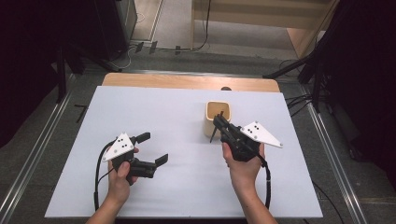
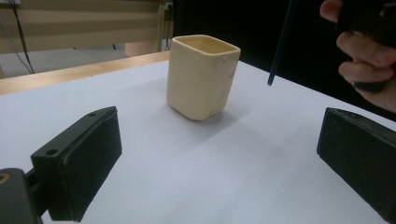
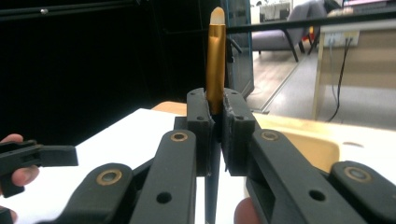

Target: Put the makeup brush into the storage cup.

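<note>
From the high view, one cream cup (image 1: 217,118) stands on the white worktop (image 1: 177,121), and the right tool (image 1: 220,125) pinches one thin pen (image 1: 214,133) just beside it, so I think the pen goes into the cup next; the left tool (image 1: 153,148) waits wide open. From the left gripper view, the pen's dark tip (image 2: 279,46) hangs near the cup, not in it yet; from the right gripper view, the jaws squeeze the pen's gold end (image 3: 215,60), so it must lift over the rim.

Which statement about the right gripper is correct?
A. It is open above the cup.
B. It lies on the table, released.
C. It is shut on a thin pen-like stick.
C: the right gripper has its jaws closed on a pen-like stick beside the cream cup.
</note>
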{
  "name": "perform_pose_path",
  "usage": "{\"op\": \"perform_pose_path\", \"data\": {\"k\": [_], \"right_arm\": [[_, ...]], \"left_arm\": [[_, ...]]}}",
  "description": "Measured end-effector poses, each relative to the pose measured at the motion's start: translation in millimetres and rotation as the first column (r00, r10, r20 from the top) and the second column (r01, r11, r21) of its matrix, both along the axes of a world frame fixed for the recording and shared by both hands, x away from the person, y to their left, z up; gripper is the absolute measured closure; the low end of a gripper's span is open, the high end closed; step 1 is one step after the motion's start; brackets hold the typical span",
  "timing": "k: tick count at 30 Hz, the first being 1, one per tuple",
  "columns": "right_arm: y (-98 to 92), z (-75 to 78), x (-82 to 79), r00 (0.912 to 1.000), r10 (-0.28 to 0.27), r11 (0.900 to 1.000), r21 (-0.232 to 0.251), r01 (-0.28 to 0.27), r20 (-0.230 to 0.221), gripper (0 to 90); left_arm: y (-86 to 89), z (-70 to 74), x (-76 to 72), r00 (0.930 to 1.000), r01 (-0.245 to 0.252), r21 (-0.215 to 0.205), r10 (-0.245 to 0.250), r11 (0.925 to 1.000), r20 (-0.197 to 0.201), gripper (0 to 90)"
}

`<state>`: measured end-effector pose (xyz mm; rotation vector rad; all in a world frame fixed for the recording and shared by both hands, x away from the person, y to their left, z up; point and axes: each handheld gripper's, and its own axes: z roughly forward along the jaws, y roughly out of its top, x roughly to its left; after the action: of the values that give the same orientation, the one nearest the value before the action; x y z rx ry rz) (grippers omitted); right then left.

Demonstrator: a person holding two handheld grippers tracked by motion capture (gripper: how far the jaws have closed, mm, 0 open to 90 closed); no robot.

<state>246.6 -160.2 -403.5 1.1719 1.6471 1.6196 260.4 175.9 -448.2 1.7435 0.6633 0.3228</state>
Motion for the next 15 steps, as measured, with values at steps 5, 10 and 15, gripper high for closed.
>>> {"op": "perform_pose_path", "data": {"k": [5,10,15], "right_arm": [[-7.7,5.6,6.1,1.0000,-0.002,1.000,-0.001,0.002,0.008,84.5],[-13.1,8.6,15.3,0.9998,-0.014,1.000,0.001,0.014,0.016,84.5],[-14.2,13.4,23.8,0.9993,-0.017,1.000,-0.004,0.017,0.034,84.5]], "left_arm": [[7.6,-2.0,-4.8,0.9994,-0.019,0.017,0.018,0.9997,0.030,0.3],[20.4,-4.1,-9.3,0.9985,-0.045,0.015,0.044,0.9989,0.032,0.0],[35.1,-6.5,-13.9,0.9967,-0.076,0.010,0.075,0.9971,0.032,0.0]]}}
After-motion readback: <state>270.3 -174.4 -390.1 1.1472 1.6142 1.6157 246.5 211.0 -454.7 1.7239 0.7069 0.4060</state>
